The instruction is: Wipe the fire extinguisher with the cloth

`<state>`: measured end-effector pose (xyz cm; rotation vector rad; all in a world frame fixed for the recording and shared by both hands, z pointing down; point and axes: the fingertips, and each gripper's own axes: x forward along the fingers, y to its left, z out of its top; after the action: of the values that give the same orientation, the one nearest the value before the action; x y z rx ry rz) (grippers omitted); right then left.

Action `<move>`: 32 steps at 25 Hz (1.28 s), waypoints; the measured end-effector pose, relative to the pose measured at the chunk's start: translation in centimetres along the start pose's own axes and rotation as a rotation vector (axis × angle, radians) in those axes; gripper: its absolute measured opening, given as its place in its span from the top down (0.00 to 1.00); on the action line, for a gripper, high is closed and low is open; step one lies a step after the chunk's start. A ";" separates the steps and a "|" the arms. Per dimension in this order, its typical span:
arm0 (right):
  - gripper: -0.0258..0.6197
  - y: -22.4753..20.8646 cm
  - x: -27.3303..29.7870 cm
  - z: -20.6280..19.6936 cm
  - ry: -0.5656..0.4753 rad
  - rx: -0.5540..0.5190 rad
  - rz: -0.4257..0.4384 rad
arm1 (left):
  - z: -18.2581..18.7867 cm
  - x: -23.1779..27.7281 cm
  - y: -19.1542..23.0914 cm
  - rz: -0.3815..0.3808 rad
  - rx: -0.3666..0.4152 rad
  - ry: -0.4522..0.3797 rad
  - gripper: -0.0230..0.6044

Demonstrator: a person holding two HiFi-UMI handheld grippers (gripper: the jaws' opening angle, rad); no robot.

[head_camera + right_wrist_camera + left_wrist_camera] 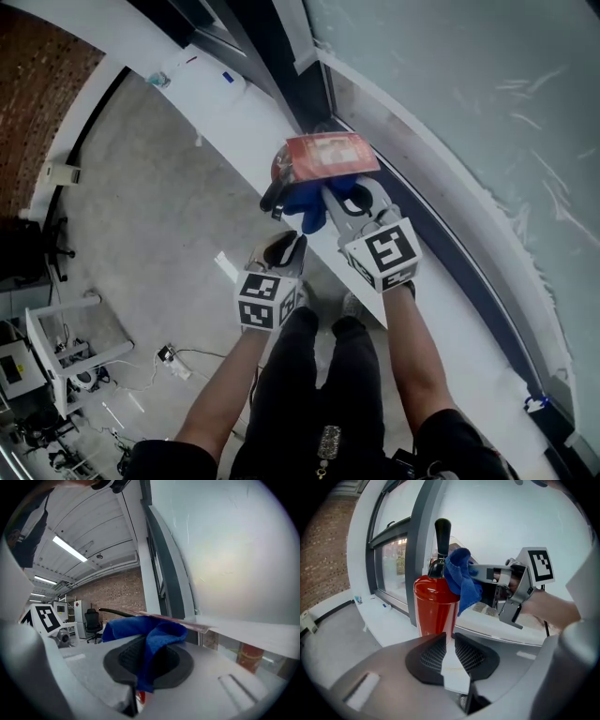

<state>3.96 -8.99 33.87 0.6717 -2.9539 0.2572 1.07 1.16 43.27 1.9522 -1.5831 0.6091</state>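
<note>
Head view shows the white window sill (pixel 225 98) running ahead of both claws; the red fire extinguisher (pixel 435 609) stands at the sill, just beyond the tips of the left gripper (pixel 449 638), whose jaws sit narrowly apart with nothing pinched between them; the right gripper (pixel 149 646) is clamped on the blue cloth (pixel 143 629), which bunches out past its pads; seen from the left claw, the cloth drapes against the extinguisher's shoulder, beside the black handle (pixel 442 534) rising above; a flat reddish card (pixel 330 155) lies just beyond the right claw's tips.
</note>
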 end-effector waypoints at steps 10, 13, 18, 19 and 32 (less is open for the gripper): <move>0.91 -4.5 1.5 0.5 0.033 0.085 -0.019 | 0.8 0.3 -1.6 0.018 0.009 0.038 0.90; 0.91 -6.3 2.3 0.3 0.057 0.107 -0.003 | 0.5 0.7 -2.9 0.000 0.023 0.061 0.90; 0.91 -8.1 4.2 -0.4 0.098 0.171 0.046 | -0.5 0.9 -4.1 -0.018 0.031 0.083 0.92; 0.91 -8.5 4.5 -0.7 0.108 0.176 0.048 | -0.9 1.0 -4.3 -0.021 0.030 0.089 0.92; 0.91 -9.6 2.8 -7.2 0.131 0.323 0.051 | -3.5 3.6 -4.7 -0.045 0.062 0.135 0.95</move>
<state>6.03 -17.36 42.64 0.5852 -2.8311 0.7640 6.41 1.59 47.66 1.9424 -1.4505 0.7625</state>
